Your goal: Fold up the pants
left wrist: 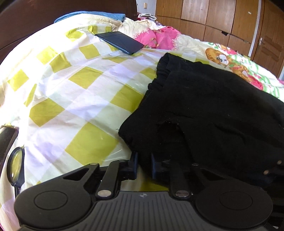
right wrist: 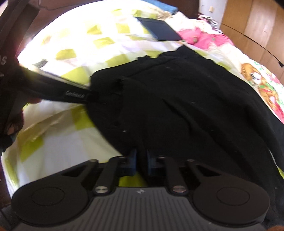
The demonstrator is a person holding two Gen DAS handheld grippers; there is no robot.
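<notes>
Black pants (left wrist: 213, 110) lie bunched on the checked bed cover (left wrist: 74, 92), their near edge pinched in the nearly closed left tongs (left wrist: 143, 166) and right tongs (right wrist: 141, 164), so I'd lift both corners level, carrying them across evenly.

One pair of black fabric pants (left wrist: 213, 110) lies on one yellow-and-white checked bedsheet (left wrist: 74, 92), and two black two-finger grippers, the left gripper (left wrist: 144, 166) and the right gripper (right wrist: 141, 162), are at its near edge. One flat dark-blue rectangular case (left wrist: 120, 42), one folded blue cloth (left wrist: 92, 15) and one pink frilled fabric bundle (left wrist: 159, 38) lie farther back. One cartoon-print quilt (left wrist: 230, 62) lies at the right.
</notes>
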